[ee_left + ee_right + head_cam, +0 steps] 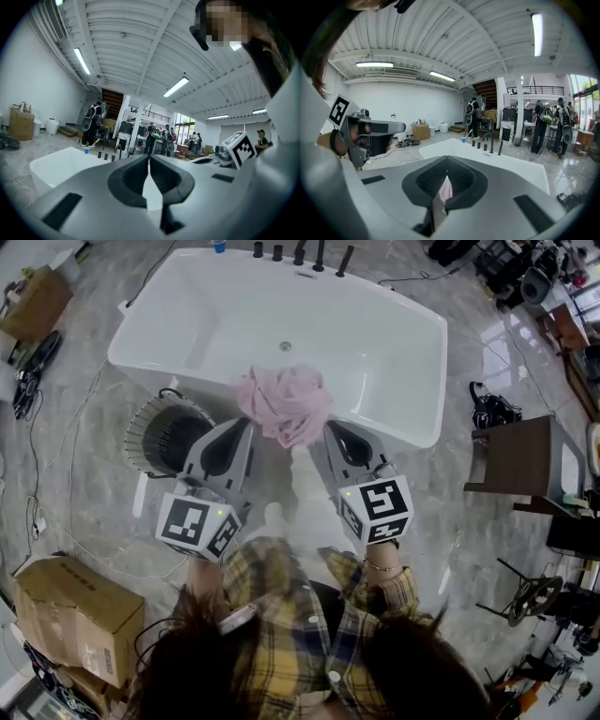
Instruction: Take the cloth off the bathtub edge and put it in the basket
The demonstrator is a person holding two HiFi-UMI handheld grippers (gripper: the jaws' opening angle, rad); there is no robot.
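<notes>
You stand on a grey, marbled floor [450, 512]. The white bathtub [187, 324] stands on it, and the dark basket [167, 435] sits just beside the tub's near wall, at your left. A cardboard box [75, 610] rests lower left, a second box [37, 301] upper left, and a brown chair [520, 457] stands at your right.

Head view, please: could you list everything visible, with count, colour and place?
Bathtub: one, white, upper centre.
Cloth: one, pink, bunched on bathtub's near edge.
Basket: one, dark, floor left of cloth.
Tap fittings: five, black, bathtub's far rim.
Cardboard boxes: two, brown, floor at left.
Chair: one, brown, right.
Shirt sleeves: two, yellow plaid, bottom.
Left gripper: one, grey, fingers together, tip at cloth's left.
Right gripper: one, grey, fingers together, tip at cloth's right.
</notes>
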